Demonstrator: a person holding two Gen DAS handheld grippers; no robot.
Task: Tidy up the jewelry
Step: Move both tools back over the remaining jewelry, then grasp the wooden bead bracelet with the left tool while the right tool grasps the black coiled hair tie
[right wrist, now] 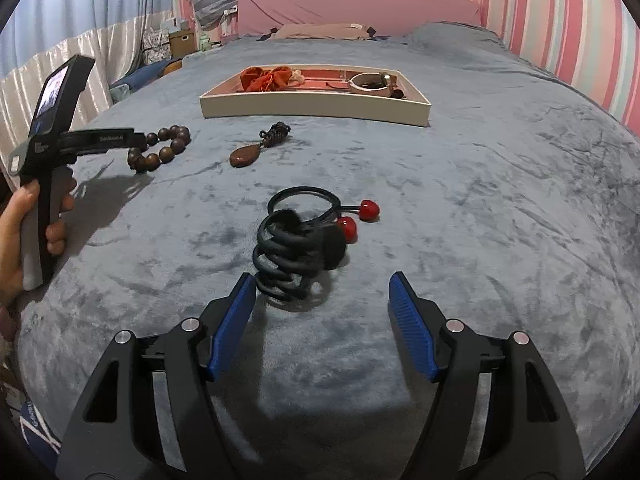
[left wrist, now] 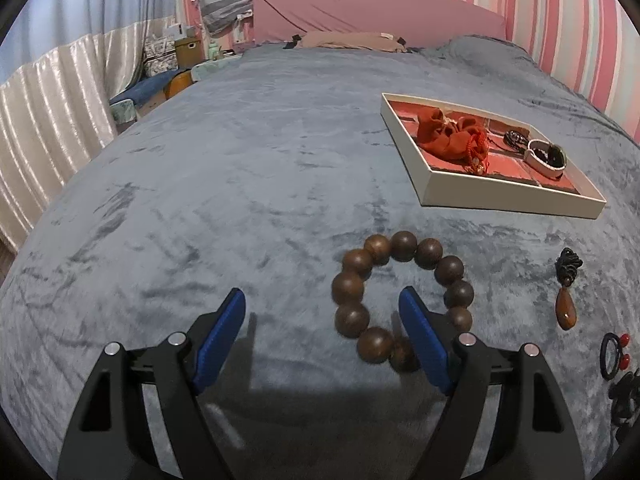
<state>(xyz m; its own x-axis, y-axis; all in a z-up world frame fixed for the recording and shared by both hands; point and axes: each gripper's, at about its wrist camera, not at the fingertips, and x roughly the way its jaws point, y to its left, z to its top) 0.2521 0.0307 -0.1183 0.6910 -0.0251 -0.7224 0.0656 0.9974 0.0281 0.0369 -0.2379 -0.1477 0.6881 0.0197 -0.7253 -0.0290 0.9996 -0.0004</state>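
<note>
Left wrist view: wide-open left hand-held gripper (left wrist: 322, 306), bead bracelet (left wrist: 402, 298) around its right finger.

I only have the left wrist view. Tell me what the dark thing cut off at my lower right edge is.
Observer: A black spiral hair claw clip, lying on the blanket just ahead of the right gripper.
Operator: Report that gripper's jaws.
Observer: Open, nothing between them; the clip sits nearer its left finger.
Operator: Say what holds my gripper.
Observer: A bare hand grips the handle of the left gripper, whose tip overlaps the wooden bead bracelet.
</note>
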